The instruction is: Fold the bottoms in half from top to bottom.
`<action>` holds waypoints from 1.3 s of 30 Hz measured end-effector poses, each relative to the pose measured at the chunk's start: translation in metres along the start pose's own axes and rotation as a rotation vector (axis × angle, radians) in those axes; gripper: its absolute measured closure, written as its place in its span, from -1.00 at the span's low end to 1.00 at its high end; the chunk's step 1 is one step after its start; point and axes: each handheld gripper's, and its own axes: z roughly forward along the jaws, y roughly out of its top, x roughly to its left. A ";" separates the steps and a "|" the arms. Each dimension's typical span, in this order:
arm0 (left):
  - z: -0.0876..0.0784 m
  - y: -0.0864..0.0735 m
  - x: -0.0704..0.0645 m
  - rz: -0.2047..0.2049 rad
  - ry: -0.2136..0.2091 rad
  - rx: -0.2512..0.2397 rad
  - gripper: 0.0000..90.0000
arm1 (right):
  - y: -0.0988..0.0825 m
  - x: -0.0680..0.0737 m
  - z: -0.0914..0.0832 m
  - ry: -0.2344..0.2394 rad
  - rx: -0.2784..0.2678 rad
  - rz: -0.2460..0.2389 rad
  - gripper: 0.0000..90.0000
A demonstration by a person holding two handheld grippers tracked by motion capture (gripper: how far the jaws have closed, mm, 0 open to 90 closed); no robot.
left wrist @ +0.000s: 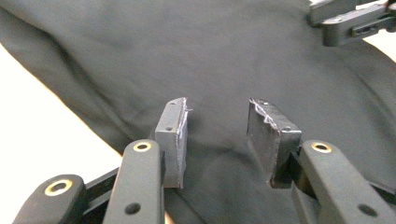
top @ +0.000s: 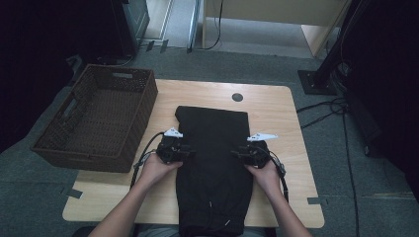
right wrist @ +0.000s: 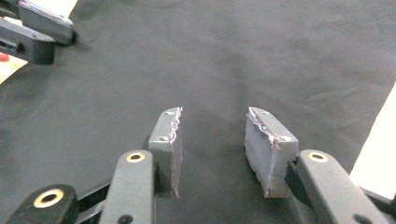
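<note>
**Both jaws parted over the black garment**

A folded black garment (top: 213, 163) is laid lengthwise down the middle of the wooden table (top: 276, 106), right of the wicker basket (top: 96, 116). The left gripper (top: 184, 153) is held at the garment's left edge, the right gripper (top: 242, 154) at its right edge. Both pairs of jaws are seen apart, nothing clamped; cloth lies under the gaps.

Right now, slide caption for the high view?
Both grippers, left and right, open over a folded black garment on the table, beside a wicker basket.

A brown wicker basket (top: 94, 118) sits on the wooden table (top: 276, 106).
</note>
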 end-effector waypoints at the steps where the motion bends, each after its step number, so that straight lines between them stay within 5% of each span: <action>1: 0.001 0.003 0.003 0.000 -0.002 0.004 0.29 | 0.002 -0.002 0.000 -0.005 -0.003 -0.003 0.25; 8: 0.008 0.025 0.026 -0.014 0.017 0.014 0.24 | 0.019 -0.024 0.010 -0.049 -0.006 -0.005 0.22; 14: 0.010 0.040 0.046 -0.035 0.045 0.006 0.23 | 0.032 -0.043 0.014 -0.052 -0.019 0.039 0.18; 19: 0.008 0.056 0.062 -0.097 0.054 -0.004 0.19 | 0.047 -0.058 0.016 -0.076 -0.035 0.068 0.12; 23: 0.009 0.069 0.071 -0.067 0.094 0.015 0.14 | 0.058 -0.070 0.020 -0.088 -0.043 0.093 0.08; 32: 0.013 0.070 0.098 -0.137 0.127 0.012 0.06 | 0.071 -0.087 0.030 -0.125 -0.002 0.114 0.02; 39: 0.025 0.068 0.100 -0.133 0.121 0.022 0.05 | 0.074 -0.096 0.041 -0.137 0.013 0.154 -0.02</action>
